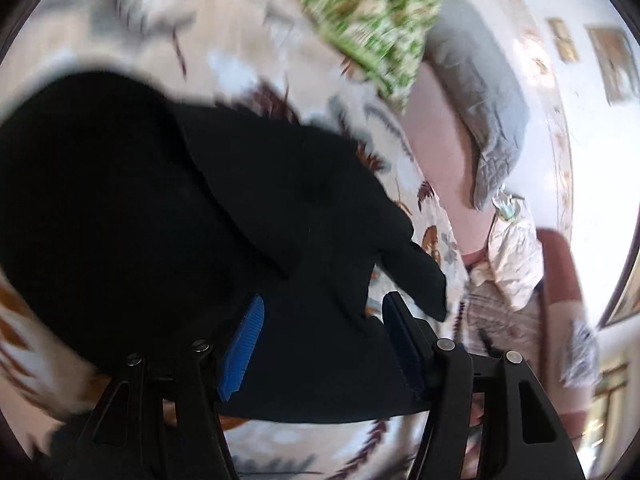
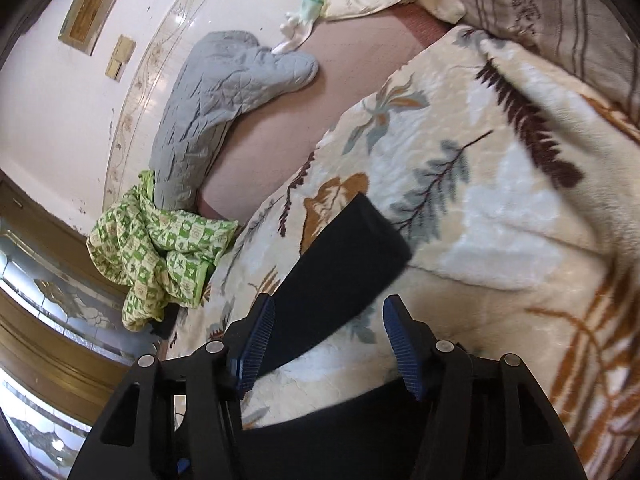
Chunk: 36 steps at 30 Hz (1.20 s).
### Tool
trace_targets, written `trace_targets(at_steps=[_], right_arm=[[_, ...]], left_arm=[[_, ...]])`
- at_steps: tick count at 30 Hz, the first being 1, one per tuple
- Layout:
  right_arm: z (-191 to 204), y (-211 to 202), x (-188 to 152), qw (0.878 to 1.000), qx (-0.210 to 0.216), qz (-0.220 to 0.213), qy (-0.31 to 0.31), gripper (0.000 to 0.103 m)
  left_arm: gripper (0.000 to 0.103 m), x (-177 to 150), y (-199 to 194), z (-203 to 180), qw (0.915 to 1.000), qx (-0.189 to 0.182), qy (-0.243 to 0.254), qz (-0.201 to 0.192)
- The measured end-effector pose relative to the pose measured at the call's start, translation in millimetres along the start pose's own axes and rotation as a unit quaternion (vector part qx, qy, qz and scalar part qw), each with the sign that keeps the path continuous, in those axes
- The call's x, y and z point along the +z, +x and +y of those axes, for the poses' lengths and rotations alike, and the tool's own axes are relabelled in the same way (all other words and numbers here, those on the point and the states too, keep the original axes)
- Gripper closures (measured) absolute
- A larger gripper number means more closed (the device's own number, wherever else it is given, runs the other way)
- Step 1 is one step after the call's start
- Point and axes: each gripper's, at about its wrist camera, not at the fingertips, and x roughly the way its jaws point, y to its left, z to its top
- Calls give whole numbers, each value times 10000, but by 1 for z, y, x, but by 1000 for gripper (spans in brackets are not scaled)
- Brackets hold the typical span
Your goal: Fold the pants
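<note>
Black pants point(image 1: 160, 208) lie bunched on a cream floral blanket point(image 1: 248, 48) in the left wrist view, which is motion-blurred. My left gripper point(image 1: 320, 344) is open just above the black cloth, with blue pads point(image 1: 244, 348) on either side of it, holding nothing. In the right wrist view one black pant leg point(image 2: 336, 276) stretches across the blanket point(image 2: 480, 200) and more black cloth point(image 2: 328, 436) lies at the bottom. My right gripper point(image 2: 328, 344) is open above the leg, its left pad point(image 2: 256, 344) beside the leg's edge.
A green patterned cloth point(image 2: 160, 256) is heaped at the blanket's edge, also seen in the left wrist view point(image 1: 368, 12). A grey quilted pillow point(image 2: 224, 112) lies on the pink mattress point(image 2: 352, 60) against the white wall. A striped pillow point(image 2: 540, 4) lies at the head.
</note>
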Motion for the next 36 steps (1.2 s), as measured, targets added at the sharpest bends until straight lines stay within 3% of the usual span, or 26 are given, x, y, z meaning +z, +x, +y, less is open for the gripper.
trace_targets(at_steps=[5,9,10,11,13,16,19,23,25,28,30,31,32,33,34,36], right_arm=[[-7,0,2,9999,111,-39,80,43],[-21,0,7,9995,77,-107,292,40],[-24,2,7,9994,86,-80,336,40],[-27,6,8,9992,132,-20,376,40],[-30,12,10,9988,249,78,417,40],[-40,28,13,9951,661,308,665,40],[-50,42,14,9901,941,435,951,42],[-60,59,20,9919,659,406,1004,43],[-64,68,22,9931,448,365,1017,51],[-59,77,25,9950,465,361,809,54],[-56,84,27,9962,398,448,638,61],[-55,86,27,9965,349,503,563,75],[-55,88,27,9969,268,578,469,97],[-54,85,27,9974,148,565,412,99],[-52,80,28,9981,98,494,356,99],[-45,67,31,9991,120,345,235,100]], left_arm=[[42,30,26,11,9995,117,-273,-137],[44,36,39,19,9989,-45,-418,-204],[51,38,43,19,9991,-48,-346,-241],[68,36,44,18,9994,-9,-189,-304],[91,35,53,25,9993,153,-11,-350],[98,32,46,22,9980,14,120,-616],[99,20,32,15,9945,-28,488,-926],[99,8,16,17,9910,-147,645,-1163],[99,7,7,20,9903,-199,605,-1235],[99,17,-12,17,9859,-171,705,-1508],[99,40,-25,17,9805,-41,675,-1845],[97,53,-30,18,9768,59,625,-2048],[94,76,-34,22,9717,265,514,-2291],[89,90,-32,23,9679,498,411,-2429],[76,106,-34,31,9648,852,208,-2479],[70,114,-37,39,9649,1123,-141,-2368]])
